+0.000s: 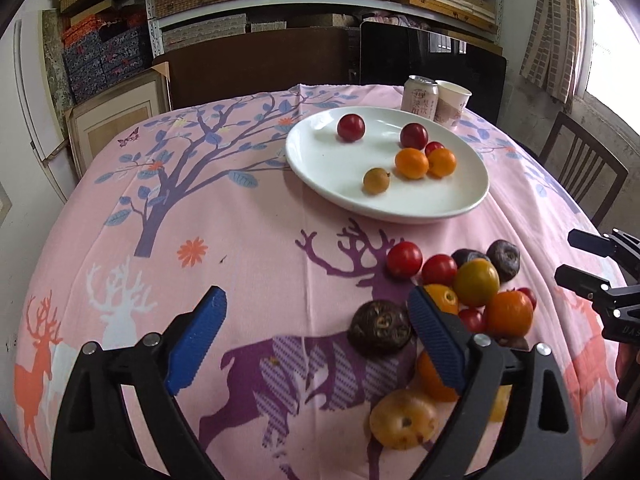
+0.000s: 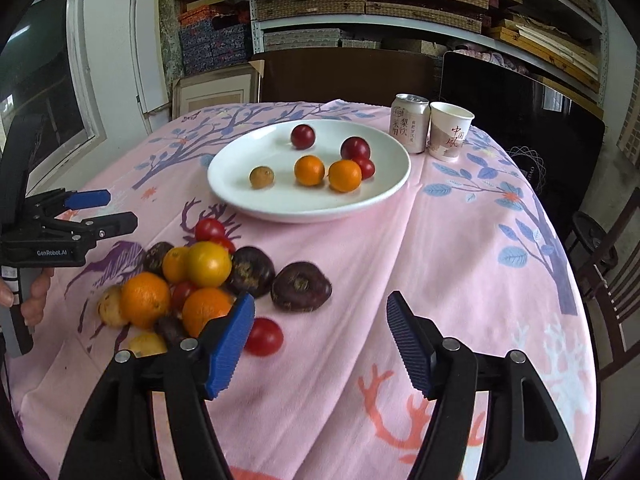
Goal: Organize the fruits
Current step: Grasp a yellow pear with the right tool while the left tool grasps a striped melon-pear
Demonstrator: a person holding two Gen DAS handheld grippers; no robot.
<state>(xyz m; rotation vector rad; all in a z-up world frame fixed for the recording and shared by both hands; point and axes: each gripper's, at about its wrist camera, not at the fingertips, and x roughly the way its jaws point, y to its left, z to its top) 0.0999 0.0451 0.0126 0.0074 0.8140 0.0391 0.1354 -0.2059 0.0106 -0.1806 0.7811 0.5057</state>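
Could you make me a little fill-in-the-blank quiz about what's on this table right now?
1. The white plate holds ___ pieces of fruit.
2. Behind the plate, a paper cup stands beside a drink ___.
3. Of the fruits on the plate, ___ are bright orange.
4. Both the left gripper and the right gripper have their jaws ___.

Missing words: six; can; two; open
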